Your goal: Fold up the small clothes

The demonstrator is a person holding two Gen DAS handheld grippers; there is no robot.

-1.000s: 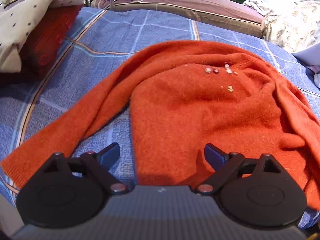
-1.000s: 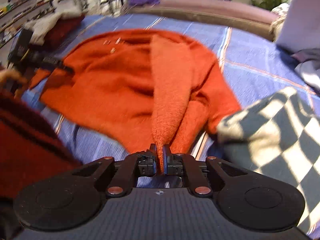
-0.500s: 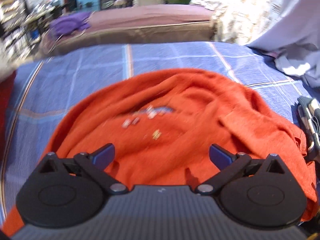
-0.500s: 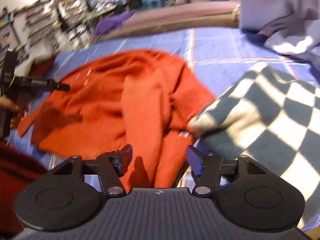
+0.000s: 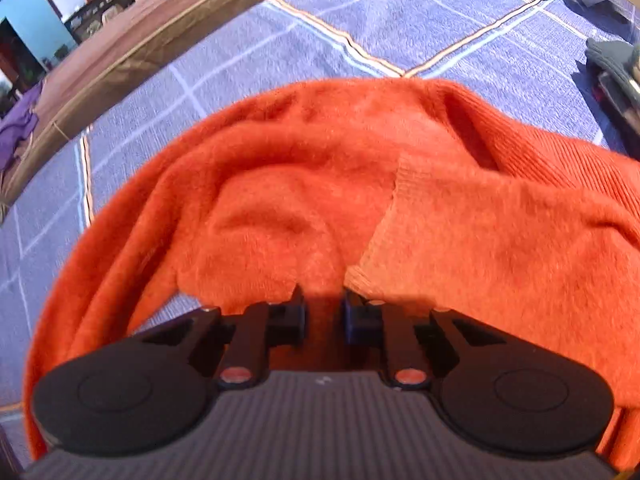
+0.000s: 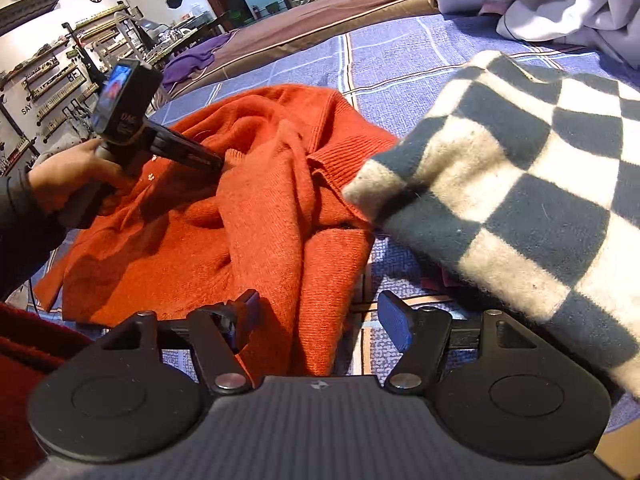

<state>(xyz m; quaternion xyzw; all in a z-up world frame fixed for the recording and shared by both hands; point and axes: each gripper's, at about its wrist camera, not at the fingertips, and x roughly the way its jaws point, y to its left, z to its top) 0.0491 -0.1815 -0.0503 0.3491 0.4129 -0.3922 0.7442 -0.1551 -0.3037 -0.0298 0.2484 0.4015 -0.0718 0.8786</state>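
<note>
- Nearest in the right wrist view, the right tool (image 6: 318, 316) hangs with its fingers spread wide and nothing between them; a fold of the orange sweater (image 6: 256, 208) lies just under the gap.
- In the left wrist view, the left tool (image 5: 323, 314) has its fingers drawn close together, pinching a bunched fold of the sweater (image 5: 320, 184) at 6 o'clock.
- The sweater lies rumpled on the bed's blue checked cover (image 5: 248, 64), one ribbed cuff (image 5: 384, 216) folded across its body.
- From the right tool, the left tool (image 6: 120, 100) shows at 10 o'clock, gripped by the left hand (image 6: 68, 172), its tip buried in the knit.
- A black-and-white checkered cloth (image 6: 520, 184) lies at 2 o'clock, its corner touching the sweater.
- Farther at 12 o'clock, a brown mattress (image 6: 320, 20) carries a purple cloth (image 6: 192, 56).
- White bedding (image 6: 560, 0) is heaped at 1 o'clock.
</note>
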